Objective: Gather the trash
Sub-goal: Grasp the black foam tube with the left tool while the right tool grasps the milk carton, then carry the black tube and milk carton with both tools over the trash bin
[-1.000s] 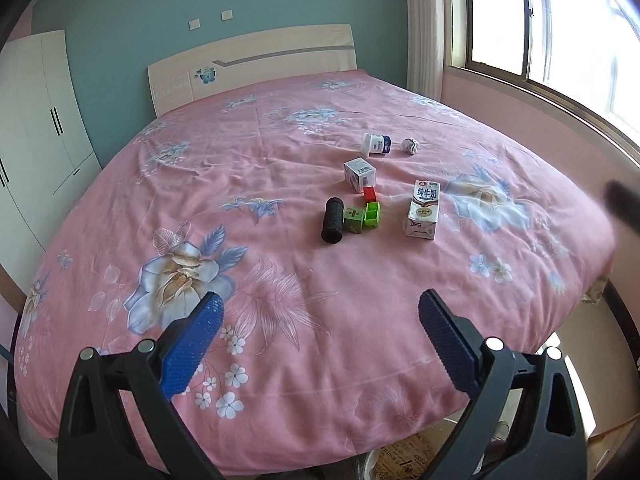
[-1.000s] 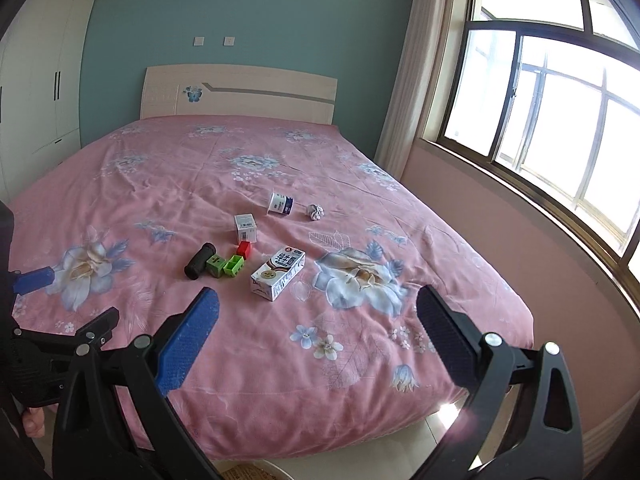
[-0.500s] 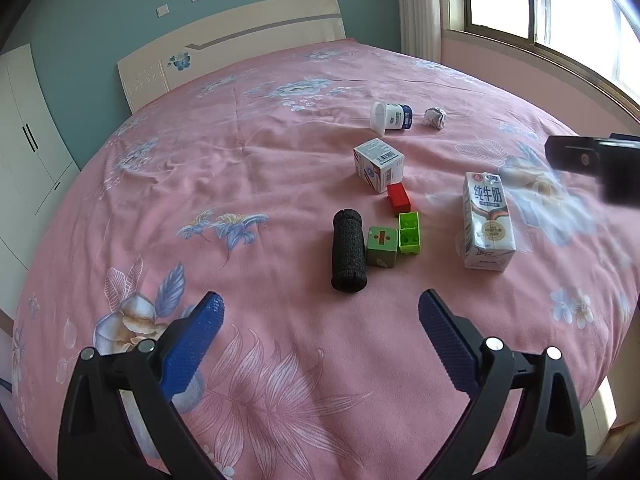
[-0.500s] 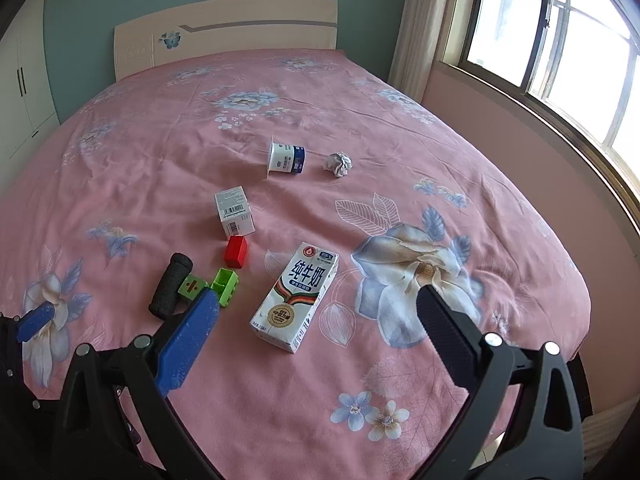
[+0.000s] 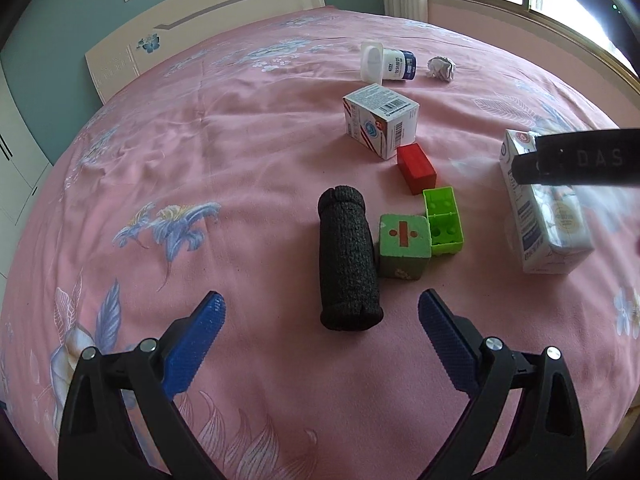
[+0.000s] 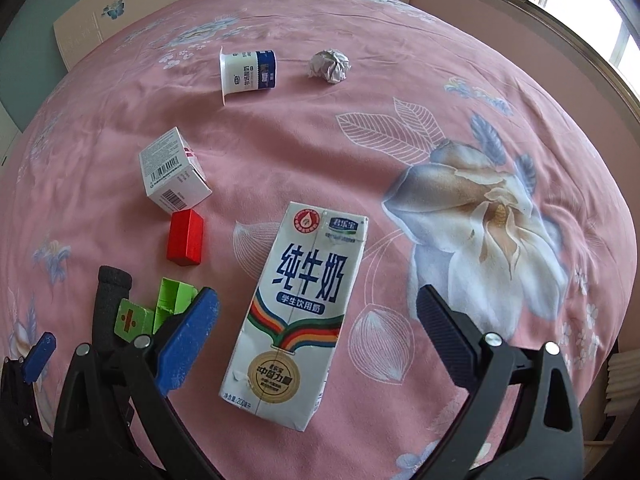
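Readable print on the bed's litter, placed from the milk carton

The milk carton point(image 6: 298, 312) carries large blue characters 纯牛奶 on its front, a blue band under them reading 学生饮用奶, a gold medal near its base with 中国力量, and small print at the bottom corner that looks like 200mL. Left of the carton, the green cube point(image 5: 404, 247) shows a red division sign on its top face. Beyond the carton, the small white box point(image 6: 173, 170) bears barcodes whose digits are too small to read, and the print on the yogurt cup point(image 6: 248, 72) is too blurred to read. Over the carton in the left wrist view, a black bar point(image 5: 580, 158) shows the letters DAS
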`<action>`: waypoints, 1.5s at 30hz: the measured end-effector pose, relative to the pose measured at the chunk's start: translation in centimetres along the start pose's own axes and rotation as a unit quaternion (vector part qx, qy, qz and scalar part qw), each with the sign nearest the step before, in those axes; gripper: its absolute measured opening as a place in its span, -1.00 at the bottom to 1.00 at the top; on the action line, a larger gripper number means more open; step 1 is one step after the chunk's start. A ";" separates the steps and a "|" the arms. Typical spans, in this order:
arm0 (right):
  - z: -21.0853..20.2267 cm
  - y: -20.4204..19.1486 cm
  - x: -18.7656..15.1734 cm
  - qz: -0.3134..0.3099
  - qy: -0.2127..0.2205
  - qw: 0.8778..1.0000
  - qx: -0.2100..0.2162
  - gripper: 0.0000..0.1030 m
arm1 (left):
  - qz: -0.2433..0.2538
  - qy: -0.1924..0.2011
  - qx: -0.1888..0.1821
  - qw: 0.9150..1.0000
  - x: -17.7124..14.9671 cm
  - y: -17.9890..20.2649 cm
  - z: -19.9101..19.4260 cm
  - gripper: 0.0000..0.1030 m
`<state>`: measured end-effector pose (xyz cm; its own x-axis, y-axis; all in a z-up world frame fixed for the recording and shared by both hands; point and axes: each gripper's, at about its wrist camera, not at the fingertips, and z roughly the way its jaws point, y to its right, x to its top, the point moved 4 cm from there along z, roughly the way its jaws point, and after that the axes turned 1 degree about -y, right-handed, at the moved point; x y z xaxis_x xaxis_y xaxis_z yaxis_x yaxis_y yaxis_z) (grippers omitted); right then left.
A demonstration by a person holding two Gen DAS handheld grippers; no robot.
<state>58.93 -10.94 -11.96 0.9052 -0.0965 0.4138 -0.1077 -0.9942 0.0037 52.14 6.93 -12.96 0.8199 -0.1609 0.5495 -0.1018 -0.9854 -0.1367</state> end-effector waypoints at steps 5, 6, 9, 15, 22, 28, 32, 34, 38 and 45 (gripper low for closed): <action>2.0 -0.3 0.1 0.014 -0.029 0.999 0.020 0.87 | -0.008 -0.026 -0.018 0.999 0.5 0.0 2.5 0.47; 2.2 -0.6 0.1 0.013 -0.031 0.999 0.019 0.80 | -0.015 -0.030 -0.026 0.999 0.5 0.0 2.9 0.44; 2.8 -1.6 0.1 -0.001 -0.040 0.999 0.023 0.47 | -0.029 -0.025 -0.030 0.999 0.8 -0.2 3.3 0.27; 3.3 -2.8 -0.3 -0.044 -0.044 0.998 0.001 -0.02 | -0.046 -0.039 -0.038 0.997 1.3 -0.3 3.6 -0.34; 1.7 -2.4 -1.2 -0.086 -0.032 0.996 -0.010 -0.03 | -0.050 -0.059 -0.036 0.996 1.2 0.1 2.5 -0.34; -2.6 -0.9 -1.5 -0.102 0.002 0.995 -0.023 -0.03 | -0.040 -0.043 -0.027 0.998 1.9 0.4 -1.9 -0.34; -7.2 0.5 -2.0 -0.100 0.029 0.994 -0.024 -0.03 | -0.031 -0.021 -0.025 0.999 2.8 1.1 -6.5 -0.35; -10.0 1.2 -2.1 -0.102 0.047 0.993 -0.026 -0.03 | -0.029 -0.010 -0.027 0.999 3.3 1.4 -9.2 -0.35; -16.5 3.1 -2.7 -0.105 0.094 0.989 -0.033 -0.03 | -0.013 0.022 -0.029 0.999 3.9 2.6 -15.2 -0.34; -27.9 6.0 -5.7 -0.108 0.158 0.981 -0.024 -0.03 | 0.016 0.078 -0.035 0.996 4.0 5.1 -26.0 -0.34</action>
<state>41.67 -15.05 11.07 0.7369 0.1434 0.6606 0.0458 -0.9856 0.1628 40.22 -0.22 9.98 0.7188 -0.1945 0.6674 -0.1705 -0.9801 -0.1019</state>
